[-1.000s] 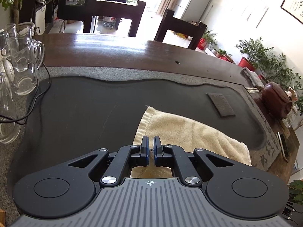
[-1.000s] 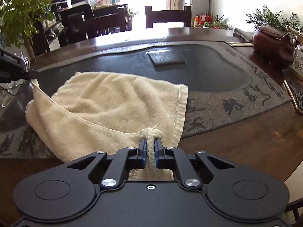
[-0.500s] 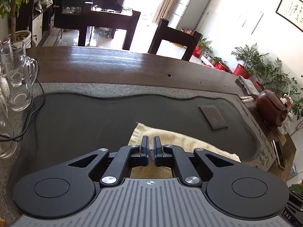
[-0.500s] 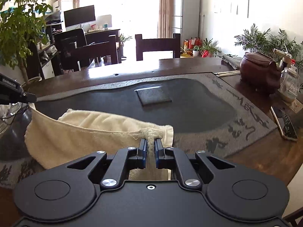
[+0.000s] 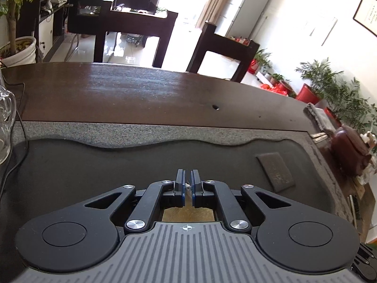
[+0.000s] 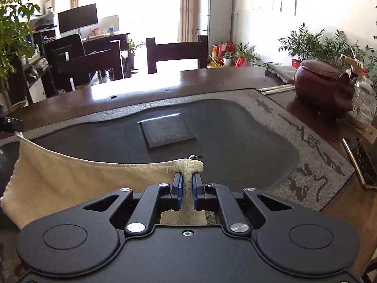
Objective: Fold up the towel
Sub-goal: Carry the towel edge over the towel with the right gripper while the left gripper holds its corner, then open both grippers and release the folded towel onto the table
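Both grippers, left [image 5: 187, 185] and right [image 6: 187, 185], pinch towel [image 6: 70, 179] corners. The towel has lifted off the tray [image 6: 235, 129], probably drawn toward its near edge for folding.

A dark stone tea tray [image 6: 306, 141] with a carved rim lies on a brown wooden table [image 5: 141, 94]. A flat dark slab [image 6: 168, 132] rests in its basin. At the right of the frame: a brown pig-shaped pot [image 6: 325, 87], a phone [image 6: 360, 162]. Glassware [image 5: 4, 127] at left edge. Chair [image 6: 176, 52] beyond the table; potted plants [image 6: 304, 42] along the wall.
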A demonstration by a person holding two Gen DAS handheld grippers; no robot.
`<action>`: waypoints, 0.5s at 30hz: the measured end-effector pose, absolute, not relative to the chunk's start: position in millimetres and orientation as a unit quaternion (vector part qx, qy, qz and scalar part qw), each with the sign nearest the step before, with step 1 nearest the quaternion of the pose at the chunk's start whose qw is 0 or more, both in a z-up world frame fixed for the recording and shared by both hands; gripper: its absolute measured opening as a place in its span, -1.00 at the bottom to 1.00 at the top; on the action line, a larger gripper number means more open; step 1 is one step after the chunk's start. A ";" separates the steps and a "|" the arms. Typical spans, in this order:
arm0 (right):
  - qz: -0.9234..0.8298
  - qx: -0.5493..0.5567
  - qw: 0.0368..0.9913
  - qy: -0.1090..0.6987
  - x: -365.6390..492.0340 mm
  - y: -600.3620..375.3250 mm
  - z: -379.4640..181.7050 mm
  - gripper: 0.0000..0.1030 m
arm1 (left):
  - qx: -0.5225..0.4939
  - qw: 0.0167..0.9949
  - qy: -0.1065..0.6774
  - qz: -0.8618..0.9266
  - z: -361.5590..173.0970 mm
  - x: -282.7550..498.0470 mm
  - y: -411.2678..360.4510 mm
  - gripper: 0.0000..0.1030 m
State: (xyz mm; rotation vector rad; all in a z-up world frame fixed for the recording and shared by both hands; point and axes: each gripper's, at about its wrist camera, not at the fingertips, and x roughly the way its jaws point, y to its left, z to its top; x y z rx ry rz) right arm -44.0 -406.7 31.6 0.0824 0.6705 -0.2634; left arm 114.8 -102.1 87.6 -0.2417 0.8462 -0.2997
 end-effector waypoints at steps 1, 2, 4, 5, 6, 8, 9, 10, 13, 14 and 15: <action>-0.132 0.042 0.934 0.329 -41.1 -407.6 28.1 -0.82 | -0.118 0.893 0.410 -0.145 83.8 118.7 -103.7 -0.90; -0.136 0.044 0.932 0.333 -36.7 -409.3 23.1 -0.82 | -0.119 0.892 0.411 -0.145 79.9 122.6 -105.2 -0.90; -0.142 0.048 0.929 0.339 -30.8 -411.1 15.6 -0.81 | -0.118 0.890 0.416 -0.145 73.1 130.0 -108.1 -0.90; -0.141 0.049 0.926 0.347 -26.8 -412.1 10.8 -0.81 | -0.119 0.889 0.418 -0.145 69.9 133.2 -109.4 -0.90; -0.141 0.050 0.924 0.353 -23.9 -412.5 7.1 -0.81 | -0.119 0.888 0.421 -0.142 66.3 136.8 -110.7 -0.90; -0.144 0.050 0.921 0.359 -20.3 -413.1 1.7 -0.79 | -0.120 0.886 0.424 -0.141 61.9 140.1 -111.5 -0.90; -0.145 0.048 0.920 0.362 -18.7 -413.2 -0.1 -0.65 | -0.118 0.887 0.425 -0.138 59.4 142.0 -111.3 -0.89; -0.147 0.046 0.919 0.363 -18.3 -413.1 -0.8 -0.60 | -0.117 0.886 0.426 -0.139 57.4 143.9 -110.6 -0.88; -0.156 0.039 0.918 0.362 -19.8 -413.0 -0.2 -0.38 | -0.116 0.883 0.434 -0.139 54.2 146.3 -107.7 -0.80; -0.157 0.039 0.918 0.361 -21.7 -413.4 1.3 -0.34 | -0.115 0.882 0.436 -0.137 53.8 145.5 -106.0 -0.76; -0.157 0.039 0.919 0.361 -22.9 -413.3 2.9 -0.24 | -0.112 0.882 0.437 -0.135 53.7 144.4 -105.5 -0.69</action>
